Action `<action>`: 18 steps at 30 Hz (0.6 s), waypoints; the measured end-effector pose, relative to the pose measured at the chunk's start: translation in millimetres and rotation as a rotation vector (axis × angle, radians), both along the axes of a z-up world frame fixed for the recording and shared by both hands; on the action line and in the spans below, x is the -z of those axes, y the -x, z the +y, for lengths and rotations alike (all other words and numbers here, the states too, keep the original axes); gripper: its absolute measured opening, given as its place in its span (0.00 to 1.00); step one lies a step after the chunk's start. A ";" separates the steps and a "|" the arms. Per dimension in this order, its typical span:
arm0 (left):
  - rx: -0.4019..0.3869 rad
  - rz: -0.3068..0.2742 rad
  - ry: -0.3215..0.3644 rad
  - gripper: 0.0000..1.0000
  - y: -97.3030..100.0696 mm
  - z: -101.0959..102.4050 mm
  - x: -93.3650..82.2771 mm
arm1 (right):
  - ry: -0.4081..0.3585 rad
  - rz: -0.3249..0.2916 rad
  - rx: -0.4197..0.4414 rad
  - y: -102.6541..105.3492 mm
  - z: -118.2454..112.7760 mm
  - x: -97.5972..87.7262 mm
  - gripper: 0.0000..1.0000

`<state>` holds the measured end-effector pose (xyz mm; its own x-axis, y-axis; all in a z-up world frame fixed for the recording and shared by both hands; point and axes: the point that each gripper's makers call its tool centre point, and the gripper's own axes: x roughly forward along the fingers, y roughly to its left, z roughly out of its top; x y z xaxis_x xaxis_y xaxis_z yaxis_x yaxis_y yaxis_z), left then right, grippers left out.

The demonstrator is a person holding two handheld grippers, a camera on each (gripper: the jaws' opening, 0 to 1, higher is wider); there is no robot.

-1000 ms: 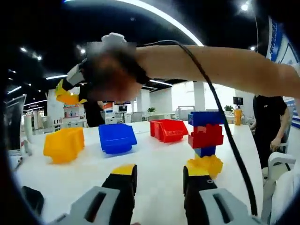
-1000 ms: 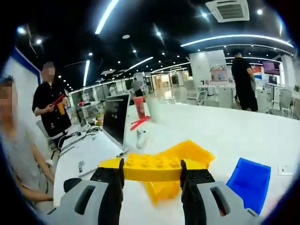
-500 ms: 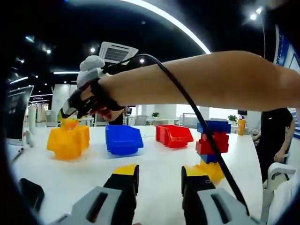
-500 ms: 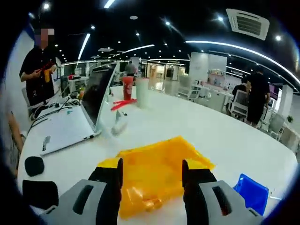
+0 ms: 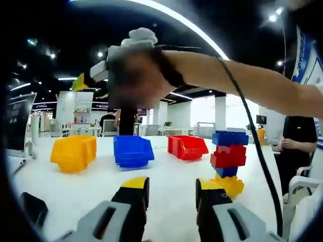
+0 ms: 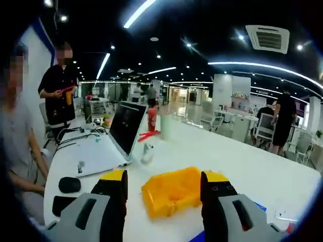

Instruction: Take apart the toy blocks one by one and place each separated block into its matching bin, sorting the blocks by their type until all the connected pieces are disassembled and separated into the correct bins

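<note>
Your left gripper (image 5: 170, 191) sits low over the white table (image 5: 166, 174), jaws apart and empty. Ahead of it stand three bins in a row: the yellow bin (image 5: 73, 153), the blue bin (image 5: 132, 150) and the red bin (image 5: 187, 146). The block stack (image 5: 227, 161) stands upright to the right of them, blue on red on blue on a yellow base. Your right gripper (image 6: 164, 189) has its jaws spread with nothing between them, and the yellow bin (image 6: 171, 191) lies on the table just beyond. An open laptop (image 6: 123, 131) sits farther back.
</note>
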<state>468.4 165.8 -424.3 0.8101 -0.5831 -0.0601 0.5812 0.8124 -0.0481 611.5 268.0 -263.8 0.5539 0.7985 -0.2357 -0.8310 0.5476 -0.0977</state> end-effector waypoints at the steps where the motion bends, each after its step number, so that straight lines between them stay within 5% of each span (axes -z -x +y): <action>1: 0.001 0.000 0.002 0.38 1.2 -2.4 -1.0 | -0.008 -0.004 -0.009 9.2 -8.8 -6.4 0.58; 6: 0.016 -0.001 -0.012 0.38 3.1 -12.4 -1.7 | -0.064 -0.023 -0.041 52.7 -63.2 -34.8 0.58; 14: 0.056 -0.015 0.001 0.39 10.7 -25.4 -13.8 | -0.076 -0.023 0.000 105.1 -162.9 -4.0 0.58; 18: 0.073 -0.014 0.031 0.40 14.4 -29.2 -21.2 | -0.164 -0.002 0.073 121.3 -212.4 10.3 0.54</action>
<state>454.0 136.6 -403.0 0.7659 -0.6423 -0.0295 0.6398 0.7659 -0.0641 490.2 55.6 -274.1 0.6126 0.7835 -0.1042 -0.7881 0.6156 -0.0040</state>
